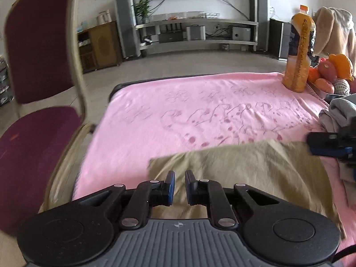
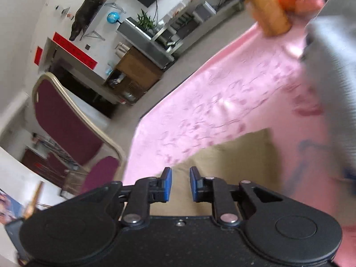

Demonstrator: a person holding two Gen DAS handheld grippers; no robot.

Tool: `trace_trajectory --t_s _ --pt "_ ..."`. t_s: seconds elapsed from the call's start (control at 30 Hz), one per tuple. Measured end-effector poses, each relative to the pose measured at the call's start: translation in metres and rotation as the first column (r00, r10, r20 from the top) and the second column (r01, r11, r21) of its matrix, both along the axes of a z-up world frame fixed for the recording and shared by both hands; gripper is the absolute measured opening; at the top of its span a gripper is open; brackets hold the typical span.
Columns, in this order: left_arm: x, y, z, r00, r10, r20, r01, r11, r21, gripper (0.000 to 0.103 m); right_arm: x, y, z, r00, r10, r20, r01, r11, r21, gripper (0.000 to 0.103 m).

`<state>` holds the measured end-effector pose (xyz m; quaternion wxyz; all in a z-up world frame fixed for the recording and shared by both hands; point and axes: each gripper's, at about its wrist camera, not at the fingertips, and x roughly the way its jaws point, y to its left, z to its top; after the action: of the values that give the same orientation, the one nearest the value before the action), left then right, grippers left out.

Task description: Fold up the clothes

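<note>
A khaki garment lies folded flat on the pink flowered sheet at the near edge. My left gripper hovers over its near left part, slightly open and empty. My right gripper shows at the garment's right edge in the left wrist view. In the right wrist view the right gripper is slightly open and empty above the khaki garment, tilted and blurred. A pile of grey clothes lies to the right, and it also shows in the right wrist view.
A maroon chair stands close at the table's left. An orange juice bottle and a bowl of fruit stand at the far right corner. A beige cloth hangs behind them.
</note>
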<state>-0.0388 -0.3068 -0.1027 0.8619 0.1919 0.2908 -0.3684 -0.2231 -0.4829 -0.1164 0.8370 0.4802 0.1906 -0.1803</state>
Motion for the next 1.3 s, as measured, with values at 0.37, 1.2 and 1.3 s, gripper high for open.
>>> trace_trajectory --t_s 0.37,1.2,1.3 --pt "0.045 -0.015 -0.053 0.981 0.182 -0.061 -0.178 0.982 0.066 0.01 0.039 -0.025 -0.068 0.996 -0.048 -0.081 0.048 0.999 0.003 0.0" --pt "-0.014 0.05 -0.015 0.989 0.054 -0.135 -0.046 0.997 0.066 0.019 -0.027 0.047 0.007 0.996 -0.006 -0.091 -0.007 0.99 -0.14 0.031" --pt "-0.001 0.041 -0.032 0.982 0.055 -0.179 -0.039 0.995 0.094 0.022 -0.011 0.047 -0.011 0.994 0.061 -0.089 -0.07 0.993 -0.096 0.031"
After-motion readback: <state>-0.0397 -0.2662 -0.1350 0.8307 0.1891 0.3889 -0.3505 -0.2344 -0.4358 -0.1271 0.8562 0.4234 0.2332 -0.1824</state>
